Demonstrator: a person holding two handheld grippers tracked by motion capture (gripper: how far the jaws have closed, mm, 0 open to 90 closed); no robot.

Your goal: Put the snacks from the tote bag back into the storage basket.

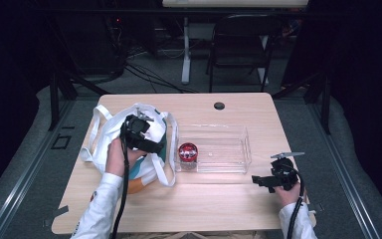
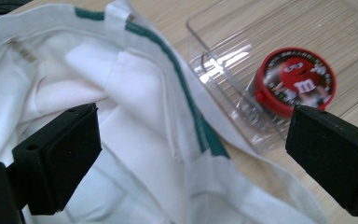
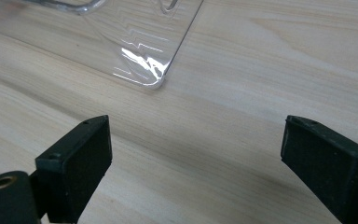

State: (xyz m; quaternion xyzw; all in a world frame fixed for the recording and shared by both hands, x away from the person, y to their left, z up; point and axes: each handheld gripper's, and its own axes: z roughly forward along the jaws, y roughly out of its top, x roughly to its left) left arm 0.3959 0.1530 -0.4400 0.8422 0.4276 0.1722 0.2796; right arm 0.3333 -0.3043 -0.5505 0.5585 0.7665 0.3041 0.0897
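White tote bag (image 2: 135,121) w/ green trim, crumpled, red tin (image 2: 296,80) beside.

We cannot see the bottom of the white bag (image 2: 135,140), because the left gripper view cuts it off. The clear tray (image 3: 135,42) is cut off at the top of the right gripper view. The tiny marks around the red tin (image 2: 296,79) are too blurry for us to read.

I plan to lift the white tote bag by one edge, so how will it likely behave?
The white tote bag lies creased and folded, so it would probably sag and droop rather than hold shape. Its long straps trail loose on the table and would likely dangle or snag. Thin cloth looks light.
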